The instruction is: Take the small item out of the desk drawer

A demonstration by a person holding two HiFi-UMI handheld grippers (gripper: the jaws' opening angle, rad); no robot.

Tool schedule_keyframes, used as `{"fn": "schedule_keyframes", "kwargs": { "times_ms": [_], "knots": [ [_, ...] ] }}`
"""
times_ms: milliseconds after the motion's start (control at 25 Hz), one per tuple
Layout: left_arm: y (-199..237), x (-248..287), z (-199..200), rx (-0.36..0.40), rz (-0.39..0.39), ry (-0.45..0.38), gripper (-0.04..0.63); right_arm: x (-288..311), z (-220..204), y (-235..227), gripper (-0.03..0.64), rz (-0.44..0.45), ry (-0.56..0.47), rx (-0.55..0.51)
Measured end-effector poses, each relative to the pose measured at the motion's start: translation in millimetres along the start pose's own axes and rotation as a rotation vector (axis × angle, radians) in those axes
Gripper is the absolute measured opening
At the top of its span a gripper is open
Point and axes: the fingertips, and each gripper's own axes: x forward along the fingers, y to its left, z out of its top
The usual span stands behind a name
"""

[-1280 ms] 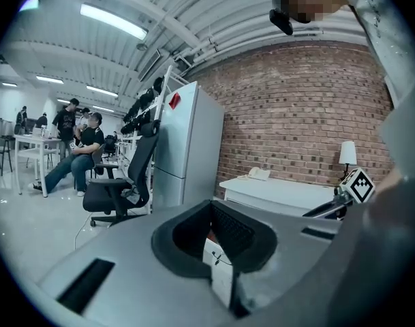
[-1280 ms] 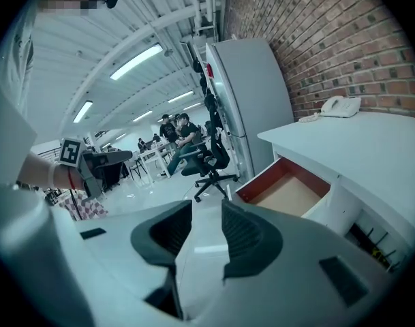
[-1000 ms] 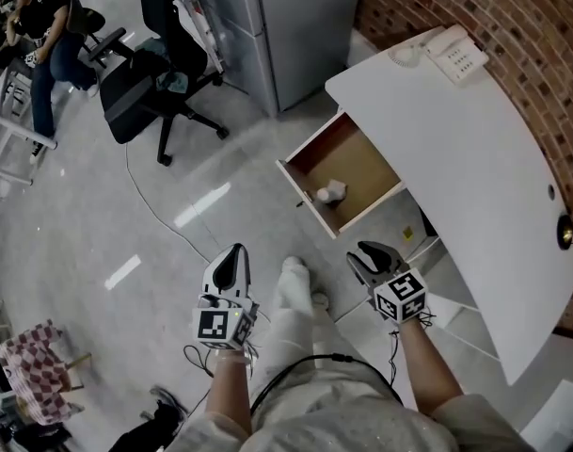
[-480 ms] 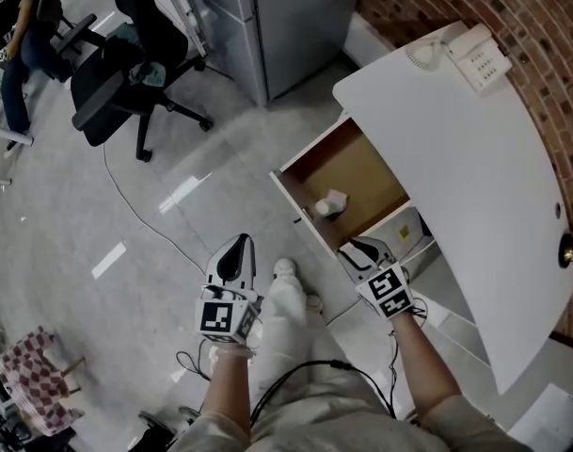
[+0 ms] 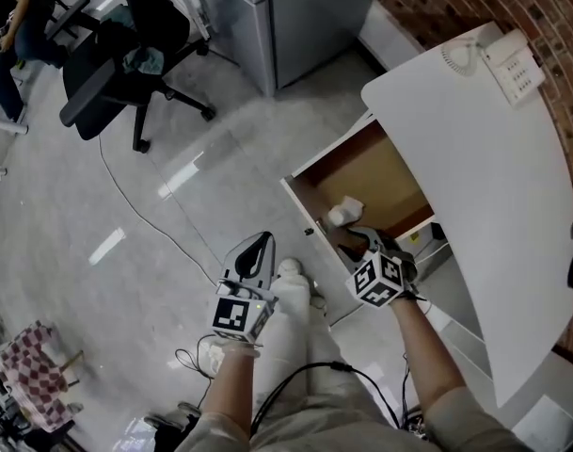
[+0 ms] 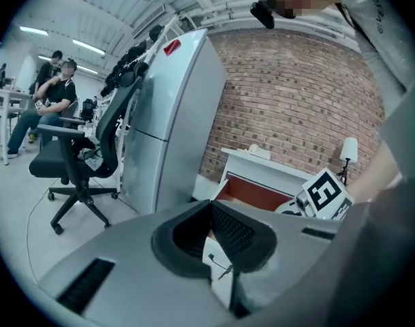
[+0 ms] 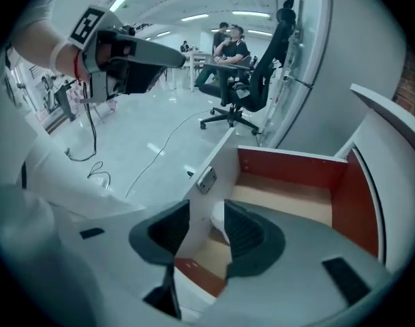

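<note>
The wooden desk drawer (image 5: 385, 169) stands pulled open under the white desk top (image 5: 493, 158). A small white crumpled item (image 5: 345, 212) lies near its front panel. My right gripper (image 5: 359, 241) reaches over that front panel, just short of the item. In the right gripper view its jaws (image 7: 207, 225) are opening: the drawer's front edge shows in the gap and the white item (image 7: 217, 218) peeks beside the right finger, untouched. My left gripper (image 5: 258, 245) hangs over the floor left of the drawer, fingertips together (image 6: 210, 206), holding nothing.
A white telephone (image 5: 512, 64) sits at the desk's far end by the brick wall. A grey cabinet (image 5: 286, 17) and a black office chair (image 5: 126, 55) stand beyond the drawer. A cable (image 5: 145, 217) runs across the floor. My shoe (image 5: 291, 273) is between the grippers.
My right gripper has moved forward from in front of the drawer to over its front panel, close to the white item. The left gripper has stayed about where it was.
</note>
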Motion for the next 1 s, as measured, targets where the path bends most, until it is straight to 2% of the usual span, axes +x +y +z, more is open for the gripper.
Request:
{"fn": "schedule_keyframes", "kwargs": {
  "times_ms": [240,520,760,1000],
  "knots": [
    [16,19,-12,-0.004,0.004,-0.022,-0.002,40,-24,-14,0.184,0.039,0.136,-0.136],
    [30,35,-26,-0.032,0.022,-0.028,-0.002,78,-53,-18,0.207,0.108,0.237,-0.260],
    [40,46,-34,-0.059,0.030,-0.016,-0.002,102,-59,-24,0.216,0.111,0.265,-0.371],
    [48,55,-40,-0.055,0.036,-0.027,-0.002,118,-59,-31,0.219,0.119,0.259,-0.416]
  ]
}}
